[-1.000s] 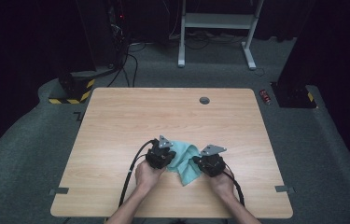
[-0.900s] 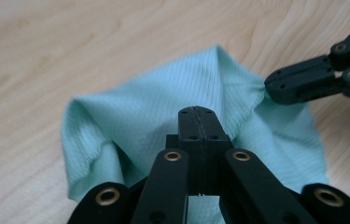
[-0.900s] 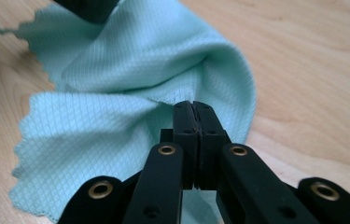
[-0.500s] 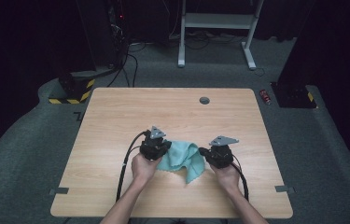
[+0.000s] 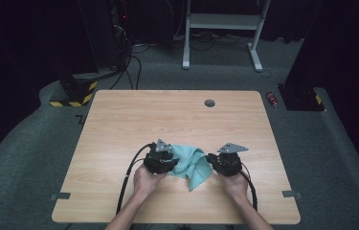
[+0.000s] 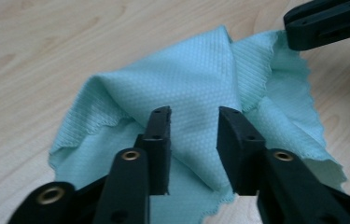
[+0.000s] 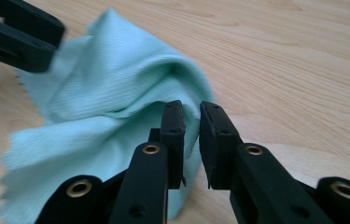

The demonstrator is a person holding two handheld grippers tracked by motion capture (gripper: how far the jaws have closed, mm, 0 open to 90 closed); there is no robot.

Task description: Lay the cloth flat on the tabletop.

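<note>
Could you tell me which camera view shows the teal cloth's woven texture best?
The left gripper view: the teal cloth lies close up, its dotted weave and frayed edge sharp. The right gripper view shows it nearer but partly blurred; the high view shows a small crumpled patch between the tools.

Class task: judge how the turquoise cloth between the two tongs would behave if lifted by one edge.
The cloth is probably floppy: it lies in soft folds and a raised ridge. It likely weighs little, since the thin weave holds that ridge up. It may snag rather than slip, given its textured surface and zigzag-cut edges.

cloth (image 5: 190,164) — teal, waffle-knit | crumpled, peaked fold (edges pinked) | table's (image 5: 119,124) near middle
</note>
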